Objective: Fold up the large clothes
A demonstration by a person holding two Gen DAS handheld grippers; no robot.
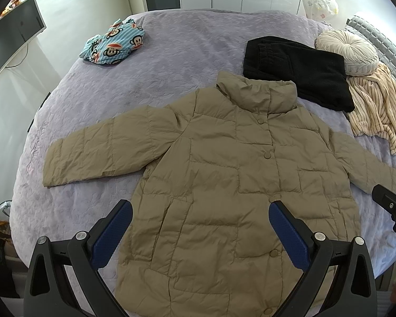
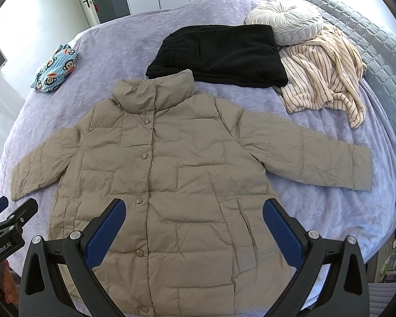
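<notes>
Nearest the lenses, the left gripper [image 1: 200, 227] and right gripper [image 2: 194, 224] are held with blue-padded jaws spread wide and nothing gripped, above the hem of the khaki quilted puffer jacket [image 1: 224, 174], which is laid flat, snapped shut and sleeves outspread on the lilac bedspread [image 1: 171, 52]. Beyond its collar a folded black fleece garment [image 1: 298, 71] is touched, so it could be dragged along if slippery, puffy fabric is pinched carelessly, and a thin pinch may be lost mid-fold.
</notes>
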